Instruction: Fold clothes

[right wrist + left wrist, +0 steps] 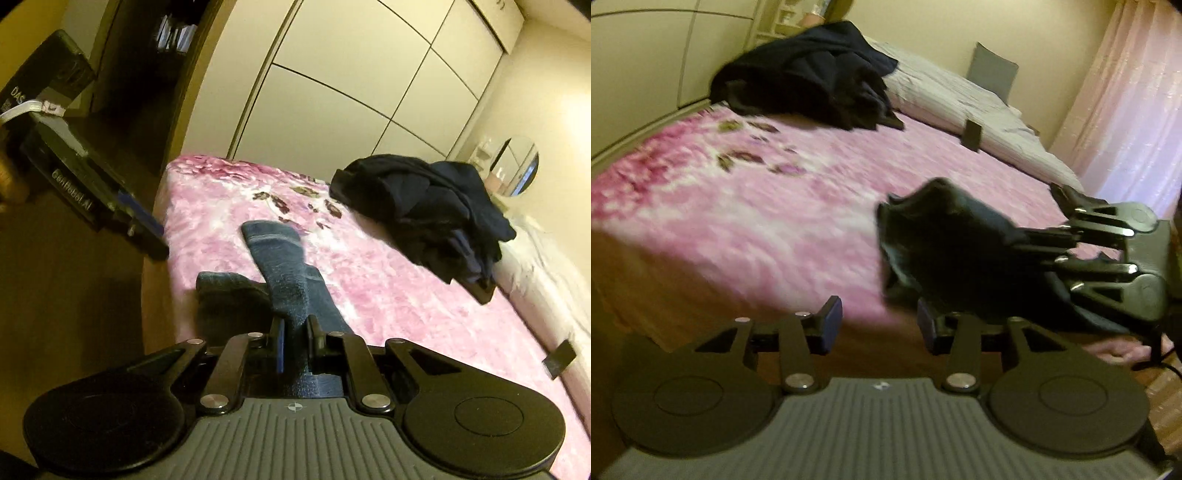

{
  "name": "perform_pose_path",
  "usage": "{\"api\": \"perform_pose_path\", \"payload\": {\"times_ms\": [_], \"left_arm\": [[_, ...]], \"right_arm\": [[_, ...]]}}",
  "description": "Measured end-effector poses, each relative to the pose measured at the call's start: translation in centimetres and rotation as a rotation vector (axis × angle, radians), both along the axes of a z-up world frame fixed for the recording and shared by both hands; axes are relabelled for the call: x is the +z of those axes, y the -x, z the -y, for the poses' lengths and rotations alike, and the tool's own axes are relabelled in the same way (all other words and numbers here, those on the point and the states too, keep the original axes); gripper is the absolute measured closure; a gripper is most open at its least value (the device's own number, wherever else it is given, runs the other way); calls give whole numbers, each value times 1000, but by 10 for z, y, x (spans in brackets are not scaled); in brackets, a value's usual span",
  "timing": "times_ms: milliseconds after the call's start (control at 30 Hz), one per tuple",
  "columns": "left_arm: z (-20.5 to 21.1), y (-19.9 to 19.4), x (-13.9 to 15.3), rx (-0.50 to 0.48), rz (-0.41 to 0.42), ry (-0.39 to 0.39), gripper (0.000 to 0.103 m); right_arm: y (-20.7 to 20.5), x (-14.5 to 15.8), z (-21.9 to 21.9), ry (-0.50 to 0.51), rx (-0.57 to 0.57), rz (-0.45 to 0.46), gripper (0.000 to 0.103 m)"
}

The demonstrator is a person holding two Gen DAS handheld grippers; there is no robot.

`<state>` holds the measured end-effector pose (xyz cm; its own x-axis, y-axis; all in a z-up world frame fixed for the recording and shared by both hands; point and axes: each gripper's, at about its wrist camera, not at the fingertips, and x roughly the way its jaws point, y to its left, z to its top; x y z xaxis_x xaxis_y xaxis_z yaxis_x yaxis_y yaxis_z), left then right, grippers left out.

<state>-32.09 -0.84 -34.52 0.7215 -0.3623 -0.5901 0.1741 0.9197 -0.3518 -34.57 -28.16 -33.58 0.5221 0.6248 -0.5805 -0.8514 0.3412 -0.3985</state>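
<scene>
Socks, dark blue, sit pinched in my right tool above the near edge of the pink bed, while my left tool hangs partly open on nothing and dark clothes lie heaped farther back.

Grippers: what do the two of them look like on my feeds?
Both alike: the left gripper and right gripper have black linkage arms with silver rivets, blue finger pads, round black discs either side and a ribbed grey body bearing a small crosshair mark.
</scene>
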Motion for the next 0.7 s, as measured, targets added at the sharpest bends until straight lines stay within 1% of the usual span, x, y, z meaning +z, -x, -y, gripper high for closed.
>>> {"api": "perform_pose_path", "payload": {"times_ms": [133,233,300,433,567,633,700], "left_arm": [[10,-4,-8,-12,-19,10,60],[11,-5,-7,0,-14,15,60],[10,-6,-4,9,-6,12,60],[6,-15,-1,14,-4,8,60],[5,-28,0,27,5,-39,60],[2,-32,4,47,12,-34,60],[-1,-32,10,48,25,-40,60]], "right_arm": [[4,-35,-23,136,82,-5,92],[7,-42,-27,131,65,5,91],[4,-41,-26,109,61,-4,86],[20,-37,-19,106,85,25,86],[34,-35,-13,118,93,46,86],[36,-37,-15,121,99,52,79],[38,-37,-16,115,103,63,67]]}}
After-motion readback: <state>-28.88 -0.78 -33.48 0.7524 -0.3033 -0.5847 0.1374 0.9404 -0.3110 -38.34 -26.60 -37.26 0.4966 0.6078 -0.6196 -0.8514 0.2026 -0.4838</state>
